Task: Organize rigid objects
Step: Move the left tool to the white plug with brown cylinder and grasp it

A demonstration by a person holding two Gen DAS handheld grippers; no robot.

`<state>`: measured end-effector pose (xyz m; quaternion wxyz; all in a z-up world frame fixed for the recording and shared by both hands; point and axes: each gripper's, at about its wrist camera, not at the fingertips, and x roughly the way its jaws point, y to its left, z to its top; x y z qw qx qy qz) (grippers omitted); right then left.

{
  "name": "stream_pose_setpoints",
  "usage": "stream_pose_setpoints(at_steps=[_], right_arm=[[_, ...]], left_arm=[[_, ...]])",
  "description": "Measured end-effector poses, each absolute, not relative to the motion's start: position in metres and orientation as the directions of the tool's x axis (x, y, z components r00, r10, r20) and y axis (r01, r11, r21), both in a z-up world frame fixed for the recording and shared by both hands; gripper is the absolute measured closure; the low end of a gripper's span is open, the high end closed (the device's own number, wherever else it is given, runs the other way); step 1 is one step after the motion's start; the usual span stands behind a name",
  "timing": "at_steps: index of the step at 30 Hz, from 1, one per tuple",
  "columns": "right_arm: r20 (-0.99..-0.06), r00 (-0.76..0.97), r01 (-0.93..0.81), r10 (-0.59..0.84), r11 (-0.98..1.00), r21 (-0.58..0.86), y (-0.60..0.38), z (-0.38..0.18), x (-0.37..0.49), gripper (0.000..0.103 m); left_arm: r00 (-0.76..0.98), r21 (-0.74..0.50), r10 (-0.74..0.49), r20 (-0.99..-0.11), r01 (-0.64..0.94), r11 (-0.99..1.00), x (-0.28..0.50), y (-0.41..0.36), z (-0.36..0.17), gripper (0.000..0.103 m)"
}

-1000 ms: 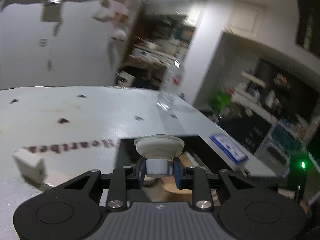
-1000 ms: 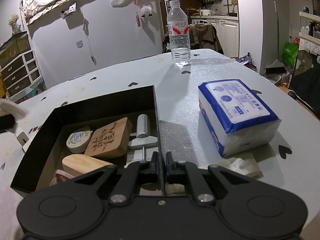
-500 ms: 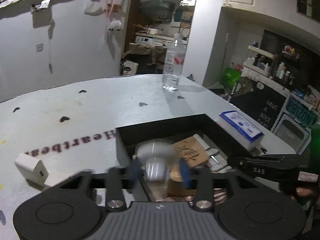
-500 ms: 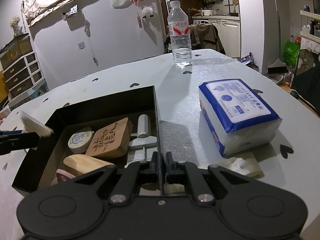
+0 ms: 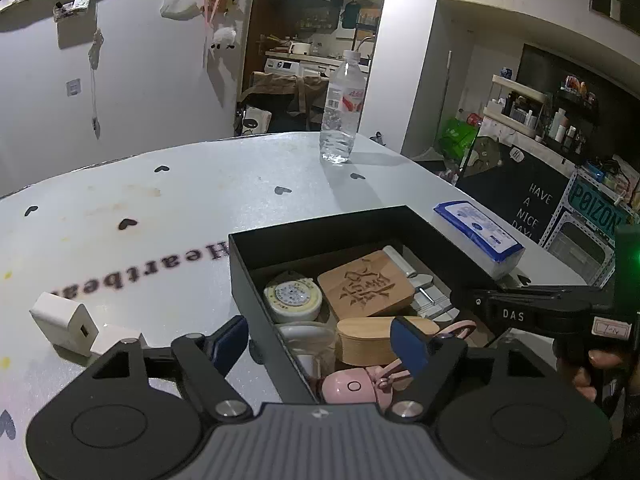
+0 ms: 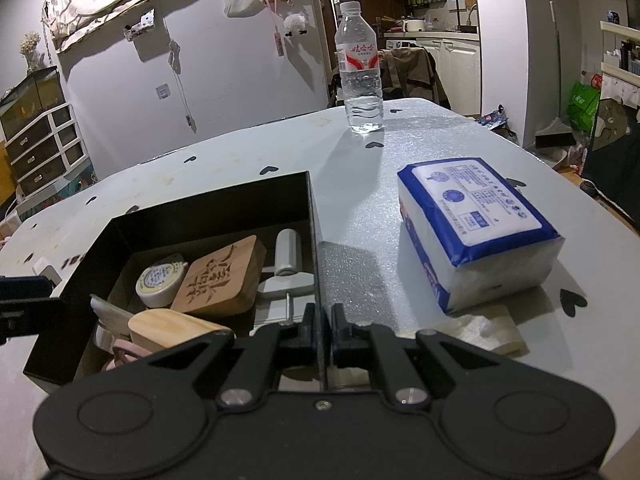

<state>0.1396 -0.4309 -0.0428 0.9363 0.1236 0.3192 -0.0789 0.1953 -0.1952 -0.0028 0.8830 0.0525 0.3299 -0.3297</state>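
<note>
A black open box [image 5: 280, 240] sits on the table and holds a round tin [image 5: 293, 299], a carved wooden block [image 5: 366, 289], a plain wooden piece [image 5: 370, 340], a pink item [image 5: 352, 386] and a grey tool [image 5: 424, 292]. A white suction-cup object [image 5: 307, 336] lies in the box near its left wall. My left gripper [image 5: 320, 342] is open and empty above the box's near corner. My right gripper [image 6: 320, 326] is shut on the box's right wall [image 6: 314, 216]. The white object also shows in the right wrist view [image 6: 110, 314].
A white charger block [image 5: 64, 322] lies on the table left of the box. A blue-and-white tissue pack [image 6: 476, 228] lies right of the box, crumpled paper [image 6: 480, 330] in front of it. A water bottle [image 6: 362, 72] stands at the far edge.
My left gripper carried the white suction-cup object over the box, opened and let it go. It now lies inside the box. The right gripper stayed clamped on the box wall.
</note>
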Motion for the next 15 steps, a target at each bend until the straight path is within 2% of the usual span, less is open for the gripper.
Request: stream_pose_setpoints(at_steps=[8,15], right_arm=[[-0.618,0.784,0.227,-0.069,0.957,0.181,-0.431,-0.043,0.14,0.096],[-0.617,0.784,0.228,-0.069,0.957,0.182,-0.431,-0.043,0.14,0.096]], left_arm=[[0.568,-0.128,-0.558,-0.605,0.622,0.772,0.191,-0.192,-0.002,0.0],[0.596,-0.115,-0.534,-0.599,0.596,0.794,0.192,-0.184,-0.003,0.0]])
